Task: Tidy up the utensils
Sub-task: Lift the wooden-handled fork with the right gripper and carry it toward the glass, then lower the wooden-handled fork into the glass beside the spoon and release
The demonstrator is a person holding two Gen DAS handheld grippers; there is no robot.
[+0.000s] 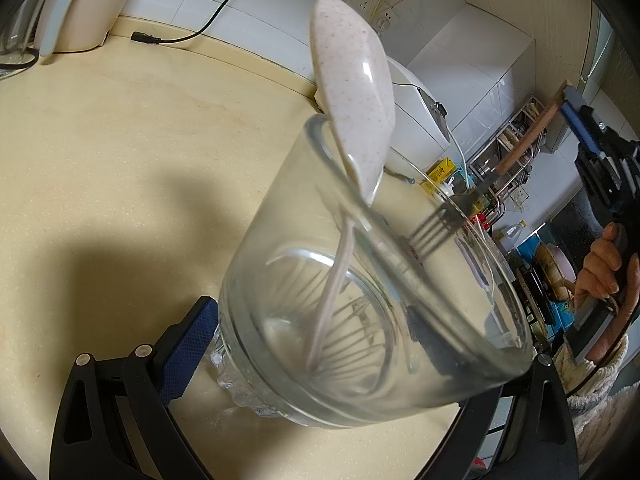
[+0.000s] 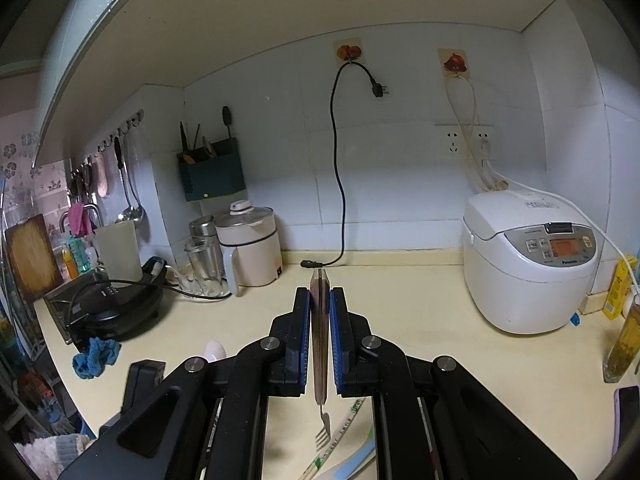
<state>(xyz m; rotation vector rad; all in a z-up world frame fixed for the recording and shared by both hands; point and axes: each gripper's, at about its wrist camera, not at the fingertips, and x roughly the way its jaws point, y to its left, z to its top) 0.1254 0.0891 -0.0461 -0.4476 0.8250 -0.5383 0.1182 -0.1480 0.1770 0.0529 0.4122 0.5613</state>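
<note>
Fork point(image 2: 320, 344), wooden-handled, pinched flat between the blue pads of the right gripper point(image 2: 320, 332), tines hanging down and back toward the camera, handle tip poking out past the fingertips. In the left wrist view, same fork point(image 1: 472, 208) seen slanting down toward the far rim of the glass cup point(image 1: 360, 300), tines at or just over that rim (hard to tell through the glass whether already inside). Cup clamped low, near its ribbed base, by the left gripper point(image 1: 304, 344), and tipped toward the incoming fork. Speckled pale spoon point(image 1: 352, 92) already standing in it, bowl up, leaning on the near rim.

Probably best done so: tines lowered into the open side of the mouth, away from the spoon; handle swung toward upright before letting go; pads parted only once the tines sit near the bottom, to avoid a clatter or a tipped glass. Cup kept steady meanwhile.

Underneath, a cream countertop point(image 2: 420, 300), mostly bare in the middle. Below the right gripper, chopsticks point(image 2: 340, 436) and a pale blue utensil point(image 2: 352, 460), likely next in line. Further out, a white rice cooker point(image 2: 524, 264) to the right, a kettle point(image 2: 250, 248) and a dark electric pan point(image 2: 116, 308) to the left, black power cord point(image 2: 338, 176) hanging from a hook on the tiled wall.
</note>
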